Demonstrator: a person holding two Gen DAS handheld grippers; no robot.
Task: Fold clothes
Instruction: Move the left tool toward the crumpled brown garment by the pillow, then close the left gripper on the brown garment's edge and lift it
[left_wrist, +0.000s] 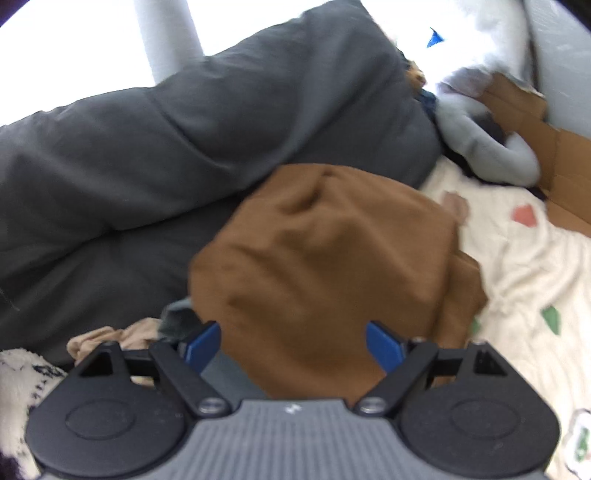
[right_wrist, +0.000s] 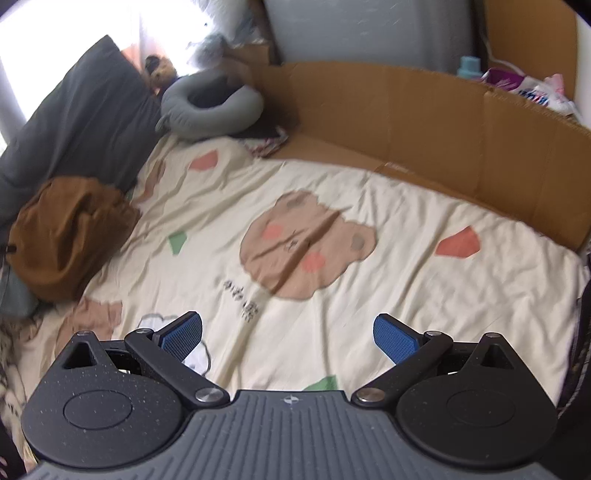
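Right now your left gripper (left_wrist: 293, 345) stands wide open with nothing between its blue pads, and the same is true for your right gripper (right_wrist: 288, 338). The task's thing in view is the brown, rumpled cloth garment (left_wrist: 325, 266); it lies in a loose heap at the edge of the cream bed sheet with the bear print (right_wrist: 332, 206), leaning against the dark grey quilt (left_wrist: 147, 147). It is bunched, not flat and not folded into a neat shape.

The relation that matters: the heap lies straight ahead of your left gripper, very near, its lower edge passing between the open fingers. From your right gripper the garment (right_wrist: 66, 236) is well apart, far over to the left, and only bare sheet lies before it. So your left hand is clearly the nearer one. No long axis can be read from the heap, and I cannot tell where a collar or a hem is. The wide free part of the sheet lies to the right of the heap, beside the brown cardboard wall (right_wrist: 443, 122).
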